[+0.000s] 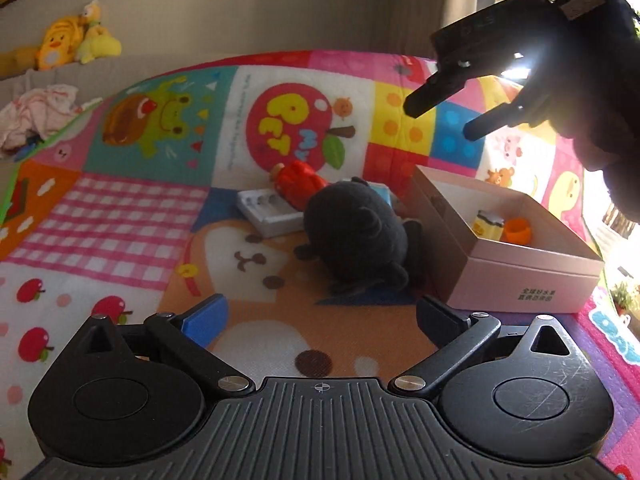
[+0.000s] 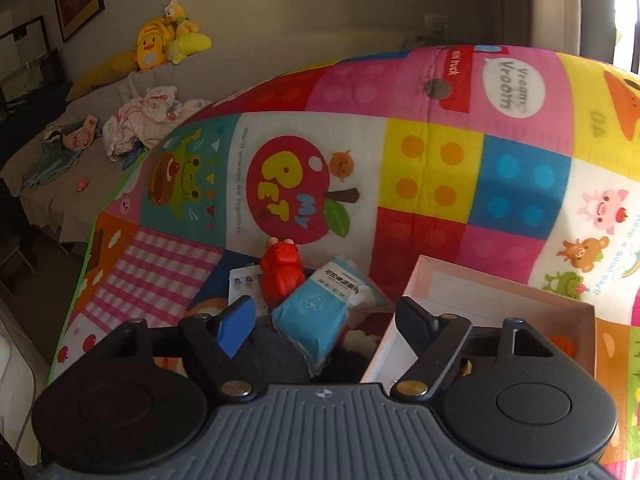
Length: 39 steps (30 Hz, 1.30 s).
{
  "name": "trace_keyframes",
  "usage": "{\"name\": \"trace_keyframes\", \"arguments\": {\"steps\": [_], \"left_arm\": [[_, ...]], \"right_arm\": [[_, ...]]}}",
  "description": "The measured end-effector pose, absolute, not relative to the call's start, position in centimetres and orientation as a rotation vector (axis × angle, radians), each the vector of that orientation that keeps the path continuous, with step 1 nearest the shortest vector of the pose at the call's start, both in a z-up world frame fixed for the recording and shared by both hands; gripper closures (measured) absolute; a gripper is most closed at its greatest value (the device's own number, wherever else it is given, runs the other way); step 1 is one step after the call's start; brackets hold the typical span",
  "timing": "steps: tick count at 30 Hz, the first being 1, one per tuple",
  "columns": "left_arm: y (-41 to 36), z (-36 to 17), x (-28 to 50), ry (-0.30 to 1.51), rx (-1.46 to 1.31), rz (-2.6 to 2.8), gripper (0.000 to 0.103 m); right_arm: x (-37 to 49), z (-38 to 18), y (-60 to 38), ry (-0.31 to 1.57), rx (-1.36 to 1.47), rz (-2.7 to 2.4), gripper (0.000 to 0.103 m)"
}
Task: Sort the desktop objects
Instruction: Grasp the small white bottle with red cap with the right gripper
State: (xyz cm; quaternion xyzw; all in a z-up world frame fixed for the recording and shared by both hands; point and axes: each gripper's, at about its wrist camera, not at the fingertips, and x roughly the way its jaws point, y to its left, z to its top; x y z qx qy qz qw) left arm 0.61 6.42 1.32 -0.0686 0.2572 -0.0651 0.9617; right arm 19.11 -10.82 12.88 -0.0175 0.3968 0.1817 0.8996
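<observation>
Nearest the left-wrist lens, the left gripper (image 1: 320,316) hangs with jaws wide and empty above the patchwork play mat (image 1: 120,216). At 12 o'clock, just ahead, a black plush toy (image 1: 354,232) lies touching the pink box (image 1: 516,272) at 2 o'clock, which holds a yellow jar (image 1: 488,226) and orange cup (image 1: 517,230). Best approach, arguably: straddle the plush squarely, clear of the box wall. Behind it crowd a red toy (image 1: 300,184), white tray (image 1: 266,210) and blue tissue pack (image 2: 320,308). At 1 o'clock the right gripper (image 1: 444,120) hovers, jaws parted, empty.
</observation>
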Motion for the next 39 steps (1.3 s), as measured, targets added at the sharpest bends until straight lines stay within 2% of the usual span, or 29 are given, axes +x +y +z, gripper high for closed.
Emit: {"name": "trace_keyframes", "arguments": {"steps": [3,5,9,10,11,13,19,25,27,29,30,39], "left_arm": [[7.5,1.3,0.8,0.511,-0.199,-0.134,0.0],[7.9,1.3,0.7,0.507,-0.225,-0.146,0.0],[8.1,1.1,0.8,0.524,-0.25,-0.172,0.0],[8.1,1.1,0.9,0.526,-0.256,-0.171,0.0],[8.3,1.1,0.9,0.527,-0.263,-0.171,0.0],[8.4,1.2,0.8,0.526,-0.272,-0.175,0.0],[7.6,1.1,0.6,0.53,-0.255,-0.215,0.0],[7.2,1.0,0.3,0.52,-0.231,-0.219,0.0],[7.3,1.1,0.3,0.517,-0.233,-0.209,0.0],[7.5,1.2,0.2,0.507,-0.231,-0.18,0.0],[7.7,1.2,0.2,0.501,-0.232,-0.166,0.0],[10.8,1.8,0.4,0.458,-0.316,0.014,0.0]], "right_arm": [[23.2,10.5,-8.5,0.922,-0.041,0.301,0.029],[25.6,8.6,-7.3,0.974,-0.062,0.257,0.038],[28.5,5.5,-6.2,1.023,-0.093,0.153,0.039],[28.8,5.1,-6.1,1.039,-0.073,0.154,0.042],[28.8,4.8,-6.0,1.053,-0.069,0.156,0.046],[27.7,4.9,-5.4,1.052,-0.094,0.195,0.048],[20.4,6.3,-3.8,1.114,-0.195,0.525,0.049],[18.2,10.4,-5.1,0.918,-0.324,0.494,0.046],[18.5,10.0,-5.3,0.908,-0.399,0.446,0.048],[19.0,8.8,-5.0,0.946,-0.45,0.432,0.059],[19.0,8.2,-5.1,0.968,-0.467,0.429,0.06],[20.5,3.3,-4.3,1.032,-0.587,0.331,0.061]]}}
